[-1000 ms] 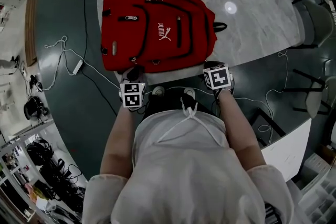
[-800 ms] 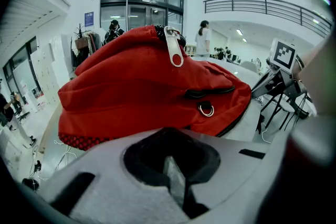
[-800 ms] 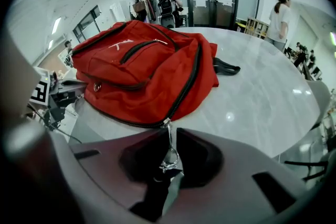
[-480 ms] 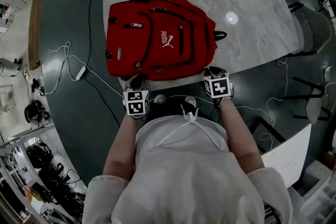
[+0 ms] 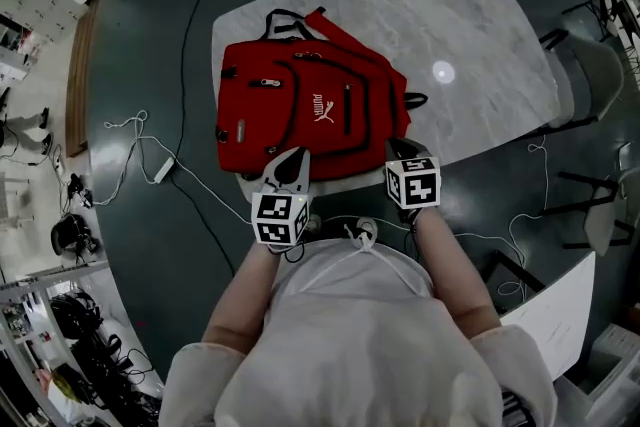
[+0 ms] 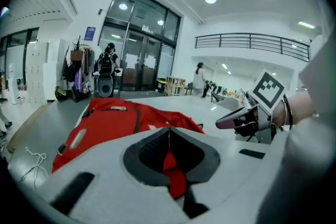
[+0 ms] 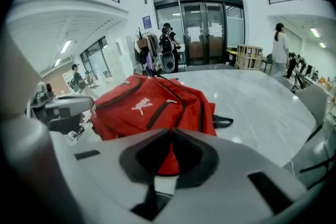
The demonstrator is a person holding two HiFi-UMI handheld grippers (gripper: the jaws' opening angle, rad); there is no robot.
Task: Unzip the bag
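Observation:
A red backpack with black zip lines lies flat on the marble table, straps at the far side. A silvery zip pull shows on its left pocket. My left gripper hovers at the bag's near edge, jaws shut and holding nothing. My right gripper sits by the bag's near right corner, also shut and holding nothing. In the left gripper view the bag lies just beyond the left gripper. In the right gripper view the bag lies ahead of the right gripper.
A grey chair stands at the table's right end. White cables and a power strip lie on the dark floor to the left. A white board leans at the lower right. People stand far off in the hall.
My left gripper has moved forward and right, from the floor side up to the bag's near edge. The right gripper has stayed by the bag's near right corner.

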